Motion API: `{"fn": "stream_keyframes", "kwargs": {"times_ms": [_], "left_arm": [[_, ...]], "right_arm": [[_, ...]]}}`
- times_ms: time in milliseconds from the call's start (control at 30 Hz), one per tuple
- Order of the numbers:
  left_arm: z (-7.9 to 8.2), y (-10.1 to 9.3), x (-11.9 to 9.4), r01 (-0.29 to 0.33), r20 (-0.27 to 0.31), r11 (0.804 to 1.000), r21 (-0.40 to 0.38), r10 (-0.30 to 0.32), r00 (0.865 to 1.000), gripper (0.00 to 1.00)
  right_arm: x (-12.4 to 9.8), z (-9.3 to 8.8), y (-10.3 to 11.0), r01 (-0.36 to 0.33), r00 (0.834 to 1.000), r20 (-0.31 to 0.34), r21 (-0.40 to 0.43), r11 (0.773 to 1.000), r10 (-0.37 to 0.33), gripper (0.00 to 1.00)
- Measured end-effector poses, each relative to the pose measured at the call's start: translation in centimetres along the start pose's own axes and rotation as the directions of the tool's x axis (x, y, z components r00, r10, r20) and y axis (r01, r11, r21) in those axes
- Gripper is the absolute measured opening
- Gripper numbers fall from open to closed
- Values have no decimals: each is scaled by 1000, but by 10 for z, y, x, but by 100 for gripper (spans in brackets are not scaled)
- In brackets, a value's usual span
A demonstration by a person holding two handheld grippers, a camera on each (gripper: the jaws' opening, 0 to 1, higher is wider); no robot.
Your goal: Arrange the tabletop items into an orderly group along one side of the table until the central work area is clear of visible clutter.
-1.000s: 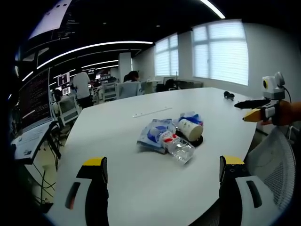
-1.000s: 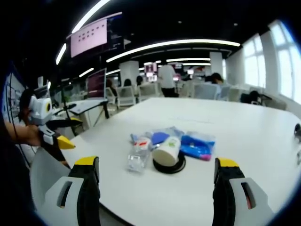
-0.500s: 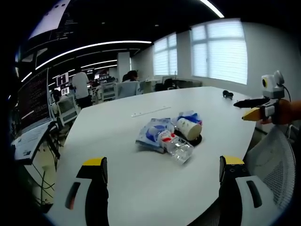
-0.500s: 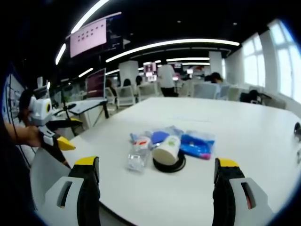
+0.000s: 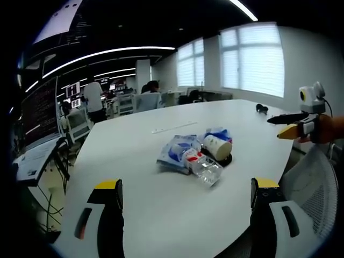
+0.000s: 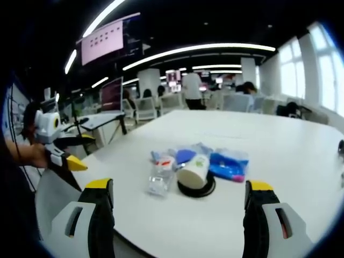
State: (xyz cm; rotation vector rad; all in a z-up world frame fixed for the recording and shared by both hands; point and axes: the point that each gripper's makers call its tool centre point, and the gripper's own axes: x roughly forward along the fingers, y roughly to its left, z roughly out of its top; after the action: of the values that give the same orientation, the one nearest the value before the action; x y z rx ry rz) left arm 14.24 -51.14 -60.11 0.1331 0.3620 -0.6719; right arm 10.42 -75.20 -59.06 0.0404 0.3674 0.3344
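Clutter sits mid-surface [image 5: 134, 156]: paper cup [image 5: 217, 147] on a black disc [image 6: 196, 189], clear bottle [image 5: 203, 166] and blue packets [image 5: 176, 150] touching it. Left gripper [image 5: 185, 215] and right gripper [image 6: 180, 215] fingers spread, empty; sorting seemingly unstarted.

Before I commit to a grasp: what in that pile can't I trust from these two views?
- Black disc, right gripper view: mostly covered by the tipped paper cup; what it is cannot be told.
- Blue packets, left gripper view: overlapped by the clear bottle; number unclear.
- Printing on the packets: too small.
- Dark item at the far table edge: too small to identify.
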Motion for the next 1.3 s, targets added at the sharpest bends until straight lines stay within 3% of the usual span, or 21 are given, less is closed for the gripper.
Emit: {"fn": "stream_keyframes", "kwargs": {"times_ms": [333,600,867,1300], "left_arm": [[-1,0,1,-5,6,1000,-15,5,1000,100],[-1,-2,6,4,-4,1000,-9,-4,1000,100],[-5,-3,9,17,-23,1000,-4,-17,1000,100],[-7,3,19,8,-39,1000,-13,-9,999,100]], "right_arm": [[6,2,3,-12,1000,-1,1,1000,12,100],[23,13,1,-30,1000,4,-4,1000,30,100],[56,23,3,-72,997,-7,-1,997,72,97],[134,39,3,-160,985,-55,39,986,162,93]]}}
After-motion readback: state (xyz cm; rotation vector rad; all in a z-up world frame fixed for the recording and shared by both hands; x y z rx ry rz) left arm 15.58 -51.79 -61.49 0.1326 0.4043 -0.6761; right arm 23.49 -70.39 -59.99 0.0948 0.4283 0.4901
